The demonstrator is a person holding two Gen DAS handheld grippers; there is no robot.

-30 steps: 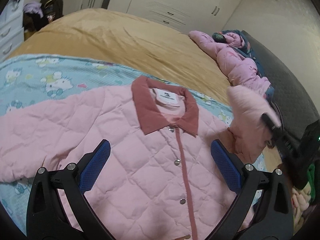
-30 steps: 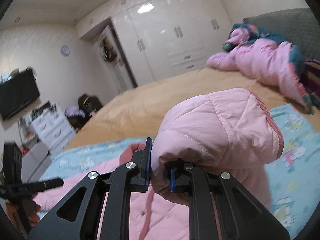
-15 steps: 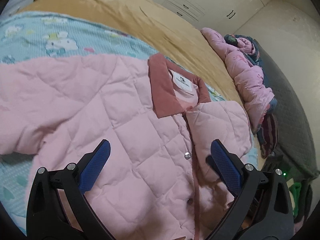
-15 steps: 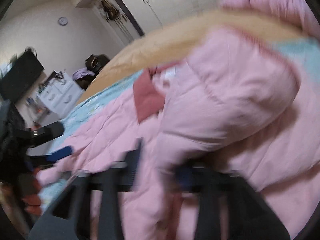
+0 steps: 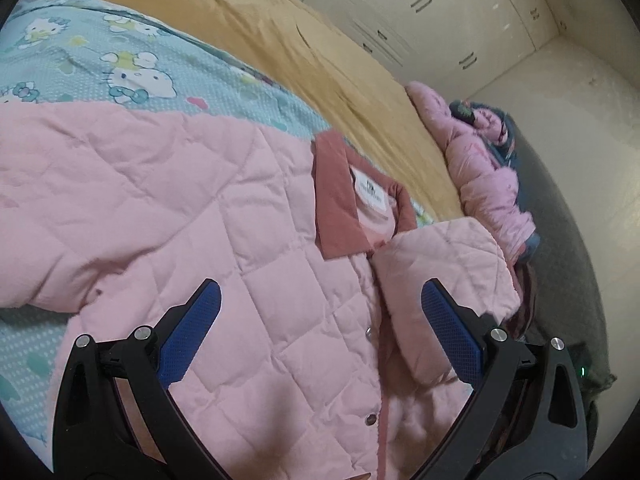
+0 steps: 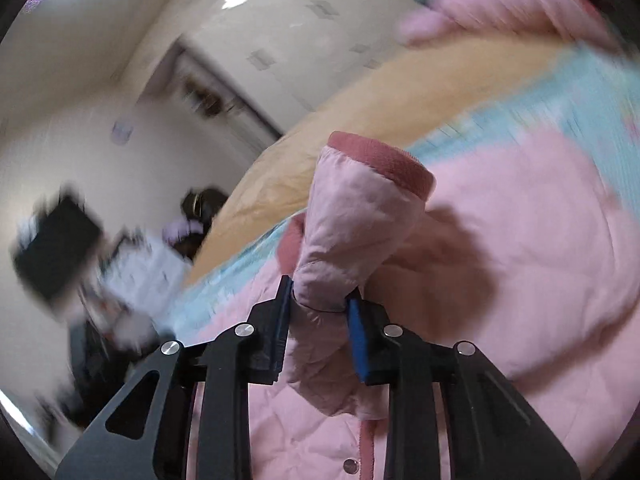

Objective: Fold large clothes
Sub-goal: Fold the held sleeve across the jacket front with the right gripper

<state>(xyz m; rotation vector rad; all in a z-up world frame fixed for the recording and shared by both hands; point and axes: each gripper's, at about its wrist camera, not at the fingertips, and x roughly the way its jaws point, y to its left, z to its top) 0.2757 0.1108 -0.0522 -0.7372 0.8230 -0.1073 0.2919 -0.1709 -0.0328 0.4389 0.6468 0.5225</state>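
A pink quilted jacket [image 5: 208, 240] is lying front-up on the cartoon-print blue blanket [image 5: 120, 60] that is covering part of the bed [image 5: 280, 28]. One sleeve [image 5: 444, 268] is lying folded across the chest just below the darker collar [image 5: 336, 200]. The left hand-held gripper [image 5: 320, 332] is hovering over the jacket, its jaws spread wide and grasping nothing. The right hand-held gripper [image 6: 320, 320] is clenching the sleeve near its ribbed cuff [image 6: 384, 160], which is standing up above the jacket body.
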